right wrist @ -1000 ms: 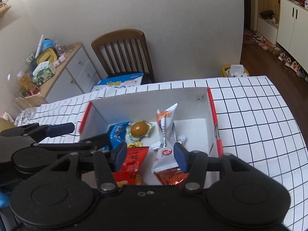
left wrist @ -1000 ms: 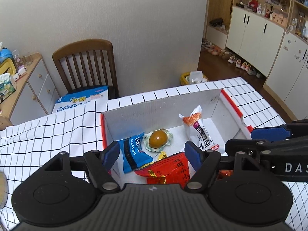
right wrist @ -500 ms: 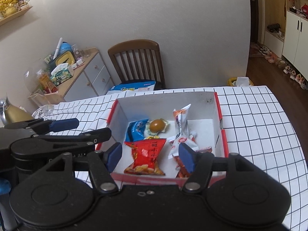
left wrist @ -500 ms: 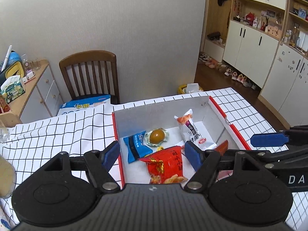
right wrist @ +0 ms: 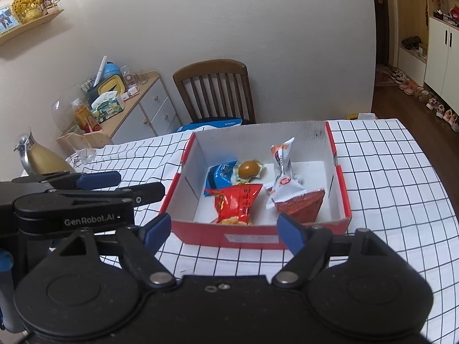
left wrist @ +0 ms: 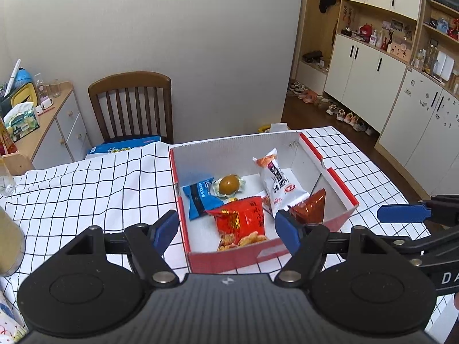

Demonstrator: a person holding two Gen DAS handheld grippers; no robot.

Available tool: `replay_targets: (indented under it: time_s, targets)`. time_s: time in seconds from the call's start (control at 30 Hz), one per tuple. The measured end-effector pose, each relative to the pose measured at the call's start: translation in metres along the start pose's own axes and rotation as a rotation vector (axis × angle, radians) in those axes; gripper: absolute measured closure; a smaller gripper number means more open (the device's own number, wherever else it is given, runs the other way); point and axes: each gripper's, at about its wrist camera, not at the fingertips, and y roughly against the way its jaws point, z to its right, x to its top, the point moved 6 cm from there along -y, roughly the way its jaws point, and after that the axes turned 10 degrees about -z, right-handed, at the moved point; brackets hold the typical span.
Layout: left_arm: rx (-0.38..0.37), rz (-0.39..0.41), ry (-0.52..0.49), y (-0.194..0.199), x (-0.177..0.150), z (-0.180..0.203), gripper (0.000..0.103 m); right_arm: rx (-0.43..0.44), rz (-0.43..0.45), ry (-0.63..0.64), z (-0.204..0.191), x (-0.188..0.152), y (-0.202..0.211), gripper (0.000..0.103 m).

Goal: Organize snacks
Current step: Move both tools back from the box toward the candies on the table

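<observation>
A red-edged cardboard box (left wrist: 338,180) (right wrist: 252,236) sits on the checked tablecloth. Inside lie a red snack bag (left wrist: 241,220) (right wrist: 236,203), a blue packet (left wrist: 198,197) (right wrist: 219,176), a wrapped brown egg (left wrist: 228,184) (right wrist: 249,168), a white bar packet (left wrist: 276,183) (right wrist: 284,177) and a dark red triangular pack (left wrist: 311,207) (right wrist: 301,203). My left gripper (left wrist: 226,230) is open and empty, above the box's near left corner. My right gripper (right wrist: 223,230) is open and empty, in front of the box's near wall. Each gripper shows at the edge of the other's view.
A wooden chair (left wrist: 134,106) (right wrist: 218,89) with a blue package (left wrist: 126,146) on its seat stands behind the table. A cluttered sideboard (right wrist: 120,109) is at the back left. A gold-coloured jug (right wrist: 40,157) stands at the table's left. White cabinets (left wrist: 387,91) line the right wall.
Both grippers have pulled back and up from the box. More of the box and table now shows. The snacks have stayed in place.
</observation>
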Motion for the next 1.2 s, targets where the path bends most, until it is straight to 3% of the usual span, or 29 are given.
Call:
replay_targets:
  time_s: [0.1,0.33,1.2]
  targets:
    - [-0.011,0.004,0.010,0.004,-0.011,-0.001,0.018,0.009,0.009,-0.003,-0.002,-0.009,0.002,0.017]
    - [-0.003,-0.020,0.029,0.004,-0.041,-0.008,0.018,0.025,0.031,0.000,-0.006,-0.028,0.002,0.001]
    - [0.075,-0.232,0.136,-0.057,-0.142,-0.046,0.018,0.067,-0.151,-0.129,-0.004,-0.083,-0.069,0.003]
